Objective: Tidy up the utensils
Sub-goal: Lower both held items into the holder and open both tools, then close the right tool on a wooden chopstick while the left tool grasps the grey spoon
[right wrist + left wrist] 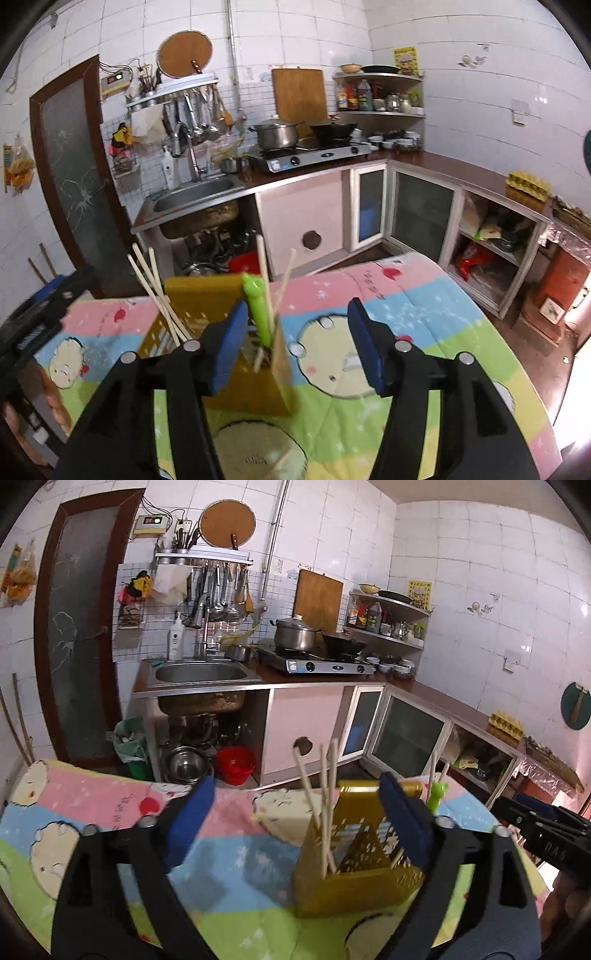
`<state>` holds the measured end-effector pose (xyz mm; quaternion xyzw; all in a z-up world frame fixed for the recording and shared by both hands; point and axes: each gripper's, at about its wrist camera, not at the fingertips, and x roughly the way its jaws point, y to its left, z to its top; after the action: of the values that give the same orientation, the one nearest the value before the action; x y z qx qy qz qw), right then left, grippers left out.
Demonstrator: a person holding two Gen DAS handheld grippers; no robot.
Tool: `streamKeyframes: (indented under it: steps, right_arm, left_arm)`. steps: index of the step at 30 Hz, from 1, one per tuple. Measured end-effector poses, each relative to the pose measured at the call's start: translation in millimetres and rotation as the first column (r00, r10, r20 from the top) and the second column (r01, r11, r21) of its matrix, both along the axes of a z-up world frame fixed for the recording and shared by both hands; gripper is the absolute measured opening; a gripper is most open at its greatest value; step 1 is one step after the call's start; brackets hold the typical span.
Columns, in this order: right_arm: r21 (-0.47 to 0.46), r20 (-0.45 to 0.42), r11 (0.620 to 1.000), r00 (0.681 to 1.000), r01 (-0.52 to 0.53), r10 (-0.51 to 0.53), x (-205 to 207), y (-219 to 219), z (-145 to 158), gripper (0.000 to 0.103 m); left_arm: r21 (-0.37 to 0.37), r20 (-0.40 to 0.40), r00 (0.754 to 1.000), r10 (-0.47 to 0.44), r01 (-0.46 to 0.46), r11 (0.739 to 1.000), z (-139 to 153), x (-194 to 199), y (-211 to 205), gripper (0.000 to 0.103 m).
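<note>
A gold perforated utensil holder (354,871) stands on the cartoon-print cloth (236,864). Several wooden chopsticks (325,801) stick up from its left compartment, and a green-handled utensil (436,794) with more chopsticks from its right one. My left gripper (295,823) is open and empty, its right finger (402,819) in front of the holder. In the right wrist view the holder (255,384) sits just behind my open, empty right gripper (299,339). The green utensil (258,310) and chopsticks (159,291) stand in it.
The cloth-covered table (424,332) ends at the far side, above a kitchen floor. Beyond are a sink counter (201,674), a stove with pots (317,661) and open lower cabinets (491,251). The other gripper shows at the right edge of the left view (543,830).
</note>
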<state>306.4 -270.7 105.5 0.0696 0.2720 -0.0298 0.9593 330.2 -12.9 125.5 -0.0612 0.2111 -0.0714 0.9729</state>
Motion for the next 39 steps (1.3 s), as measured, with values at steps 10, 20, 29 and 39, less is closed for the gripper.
streamKeyframes:
  steps: [10, 20, 29, 39]
  right_arm:
    - [-0.023, -0.174, 0.999, 0.984, 0.041, -0.045, -25, 14, -90, 0.056]
    - [-0.028, -0.303, 0.997, 0.95, 0.069, -0.074, -17, 36, -148, 0.048]
    - [-0.025, -0.357, 0.998, 0.933, 0.05, -0.055, -2, 51, -169, 0.017]
    - [0.023, -0.357, 1.0, 0.934, -0.014, 0.021, -29, 31, -165, 0.006]
  left_arm:
    - [0.072, -0.136, 0.99, 0.033, -0.024, 0.997, -57, -38, 20, 0.098]
    - [0.082, -0.292, 0.954, 0.064, -0.041, 0.996, -124, -45, 26, 0.098]
    - [0.122, -0.346, 0.937, 0.036, 0.007, 0.992, -142, -53, 6, 0.098]
    - [0.085, -0.394, 0.919, -0.01, 0.048, 0.995, -150, -73, -9, 0.098]
